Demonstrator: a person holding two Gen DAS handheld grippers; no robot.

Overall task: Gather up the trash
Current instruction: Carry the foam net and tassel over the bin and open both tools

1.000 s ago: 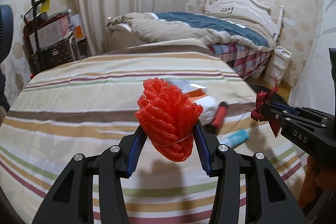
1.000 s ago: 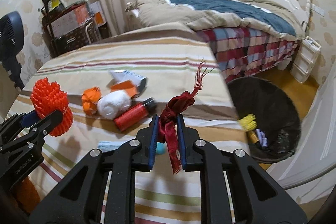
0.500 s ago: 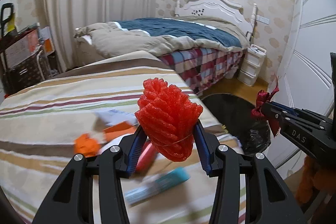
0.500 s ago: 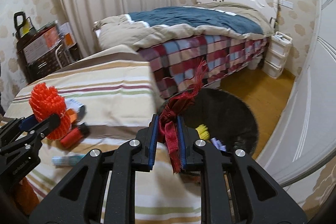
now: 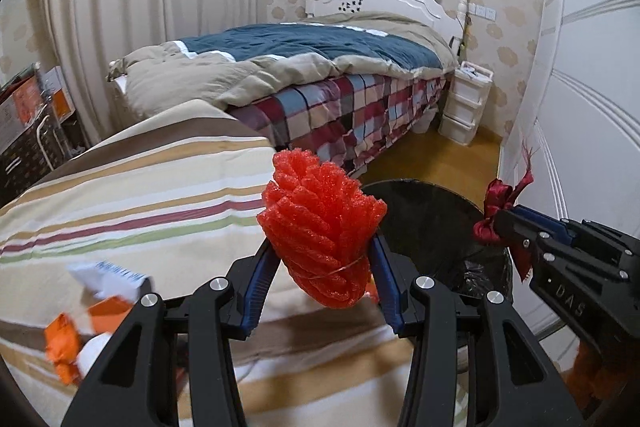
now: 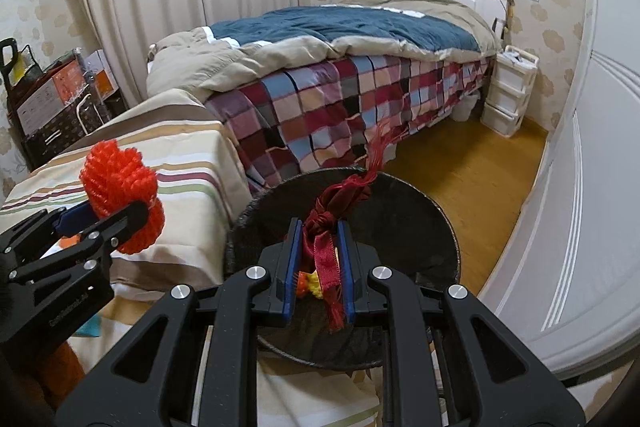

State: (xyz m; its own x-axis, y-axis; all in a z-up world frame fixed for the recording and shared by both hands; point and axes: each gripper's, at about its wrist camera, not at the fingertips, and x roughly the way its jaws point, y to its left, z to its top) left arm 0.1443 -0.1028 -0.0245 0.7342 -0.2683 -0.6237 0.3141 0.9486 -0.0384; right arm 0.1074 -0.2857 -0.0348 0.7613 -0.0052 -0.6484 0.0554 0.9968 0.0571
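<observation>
A red foam bundle tied with a thin band sits between the blue pads of my left gripper, which is shut on it above the edge of the striped cover. My right gripper is shut on a dark red ribbon whose frayed end sticks up. Directly below it is the round black trash bin, with something yellow inside. In the left wrist view the bin lies just right of the foam, and the right gripper hangs over its far side.
Loose litter lies on the striped cover: an orange wrapper and a white and blue packet. Behind the bin stands a bed with a checkered blanket. White drawers and a white door close the right side.
Both grippers have swung right, away from the litter on the striped cover, and the bin has come under the right one. Both grips are unchanged.
</observation>
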